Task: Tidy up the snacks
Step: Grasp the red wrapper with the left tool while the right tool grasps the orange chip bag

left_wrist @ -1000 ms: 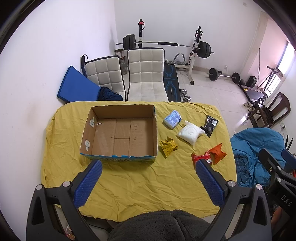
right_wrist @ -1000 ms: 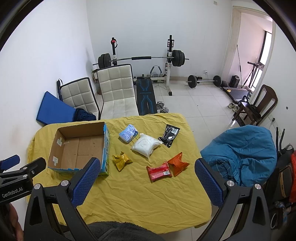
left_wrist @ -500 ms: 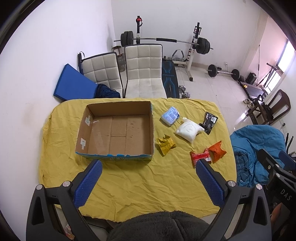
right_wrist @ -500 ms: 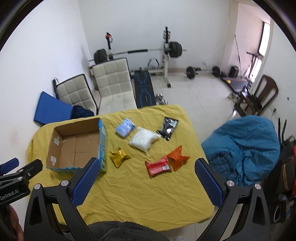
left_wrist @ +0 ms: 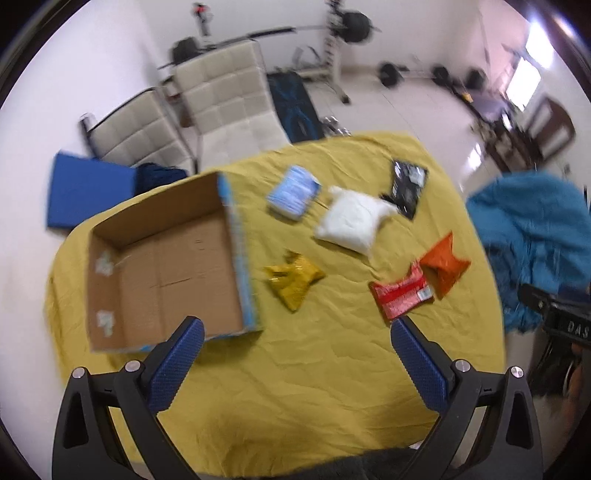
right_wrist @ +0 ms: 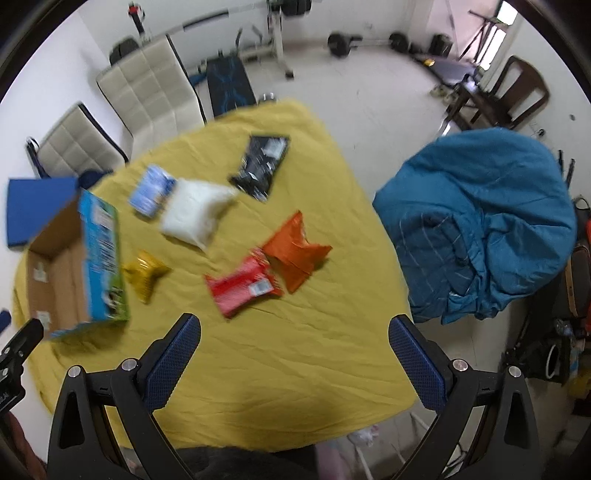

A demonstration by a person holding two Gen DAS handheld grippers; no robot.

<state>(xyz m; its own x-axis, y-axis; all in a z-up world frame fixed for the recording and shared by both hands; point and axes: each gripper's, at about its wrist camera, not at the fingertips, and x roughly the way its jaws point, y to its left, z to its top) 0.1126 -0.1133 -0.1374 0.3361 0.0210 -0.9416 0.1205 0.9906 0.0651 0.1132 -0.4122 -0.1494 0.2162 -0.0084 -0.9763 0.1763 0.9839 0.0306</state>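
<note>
Six snack packets (left_wrist: 294,280) strew a yellow-clothed table (left_wrist: 295,398) amid gym gear (left_wrist: 332,33).

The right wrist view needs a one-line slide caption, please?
Open right gripper above six snack packets beside a cardboard box.

I was working in a room of a home used as a gym. A barbell rack (left_wrist: 334,44) stood on the tiled floor (right_wrist: 373,92), with two padded chairs (left_wrist: 225,103) behind a surface under a yellow cloth (left_wrist: 295,387) and a wooden chair (right_wrist: 513,92) near the window.
</note>
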